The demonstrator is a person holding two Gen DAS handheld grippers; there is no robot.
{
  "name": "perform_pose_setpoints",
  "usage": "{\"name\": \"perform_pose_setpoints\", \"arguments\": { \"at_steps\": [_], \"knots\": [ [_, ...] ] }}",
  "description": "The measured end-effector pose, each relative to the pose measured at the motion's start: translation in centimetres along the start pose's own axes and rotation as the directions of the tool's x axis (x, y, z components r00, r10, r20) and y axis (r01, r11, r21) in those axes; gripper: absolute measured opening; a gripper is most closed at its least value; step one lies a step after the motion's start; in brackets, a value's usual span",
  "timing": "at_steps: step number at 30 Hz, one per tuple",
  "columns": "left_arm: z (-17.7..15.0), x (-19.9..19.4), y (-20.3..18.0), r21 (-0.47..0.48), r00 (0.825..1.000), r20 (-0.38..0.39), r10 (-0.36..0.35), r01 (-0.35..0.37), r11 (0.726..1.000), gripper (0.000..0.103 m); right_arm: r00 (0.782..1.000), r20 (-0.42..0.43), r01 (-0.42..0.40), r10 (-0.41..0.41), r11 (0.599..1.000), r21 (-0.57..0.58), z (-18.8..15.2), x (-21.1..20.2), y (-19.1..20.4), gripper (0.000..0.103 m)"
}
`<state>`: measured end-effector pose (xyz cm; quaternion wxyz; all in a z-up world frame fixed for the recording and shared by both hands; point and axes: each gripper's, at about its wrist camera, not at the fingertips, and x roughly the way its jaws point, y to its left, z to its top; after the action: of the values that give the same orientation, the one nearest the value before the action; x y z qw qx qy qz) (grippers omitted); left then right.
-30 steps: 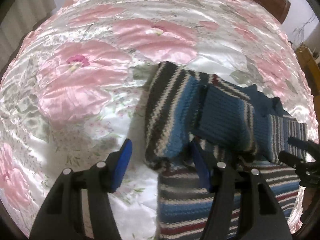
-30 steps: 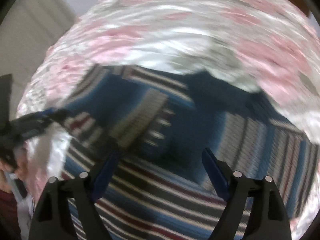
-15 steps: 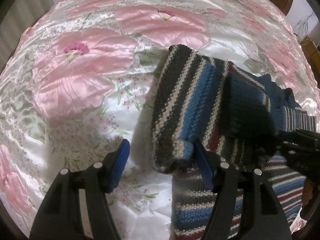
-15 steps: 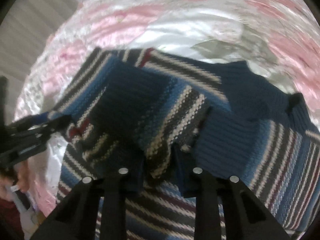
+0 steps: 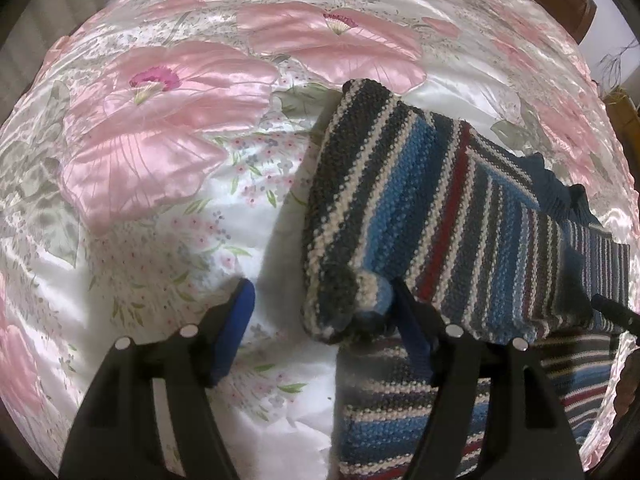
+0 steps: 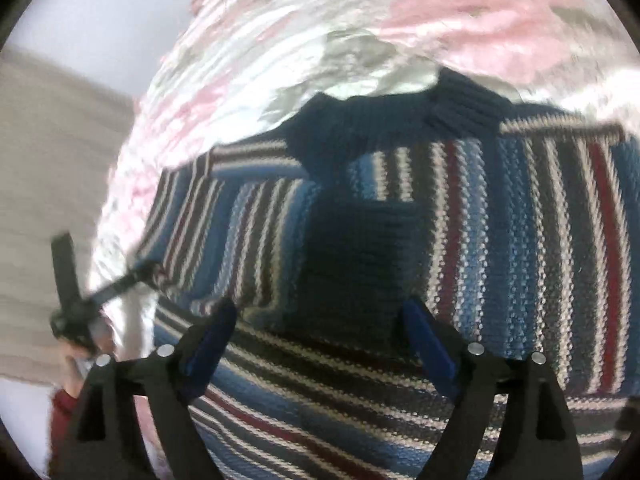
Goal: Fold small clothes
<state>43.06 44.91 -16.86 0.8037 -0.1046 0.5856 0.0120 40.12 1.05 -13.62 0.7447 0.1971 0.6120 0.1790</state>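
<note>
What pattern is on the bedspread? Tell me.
Big pink flowers on shiny white satin bedspread, with small sprigs; clearest in the left wrist view.

Both grippers, left gripper and right gripper, have black frames, blue pads, silver screws; a dark red sleeve shows

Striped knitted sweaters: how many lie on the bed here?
1. The blue, grey, white and red striped knitted sweater lies on the pink floral satin bedspread, one sleeve folded over its body. Anything beneath it would be hidden.
</note>
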Motion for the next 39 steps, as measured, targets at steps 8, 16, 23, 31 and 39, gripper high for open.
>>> {"name": "perform_pose_setpoints", "arguments": {
  "at_steps": [8,16,23,31,39],
  "knots": [
    [-0.4,-2.5,-0.3,-0.003,0.998,0.061,-0.015,0.015,1.000,0.069,0.998,-0.027,0.055,-0.053,0.997,0.060,1.5,3.1,-1.6,0.081],
    [-0.2,-2.8,-0.7,0.001,0.996,0.084,-0.006,0.006,1.000,0.070,0.983,0.042,0.183,-0.179,0.975,-0.129,2.5,2.9,2.1,0.014],
    [0.7,-3.6,-1.2,-0.017,0.992,0.127,-0.006,0.008,1.000,0.073,0.969,0.207,0.163,-0.134,0.978,-0.131,3.8,-2.5,1.5,0.006],
    [0.8,-0.4,-4.4,0.053,0.997,0.066,0.046,-0.050,0.997,0.073,0.957,0.134,0.266,-0.258,0.963,-0.049,3.4,-1.2,-4.1,0.015],
    [0.4,2.0,-5.7,0.103,0.993,0.047,0.112,-0.116,0.988,0.074,0.960,0.190,0.235,-0.204,0.959,-0.159,1.0,-2.0,-1.8,0.015]
  ]
}}
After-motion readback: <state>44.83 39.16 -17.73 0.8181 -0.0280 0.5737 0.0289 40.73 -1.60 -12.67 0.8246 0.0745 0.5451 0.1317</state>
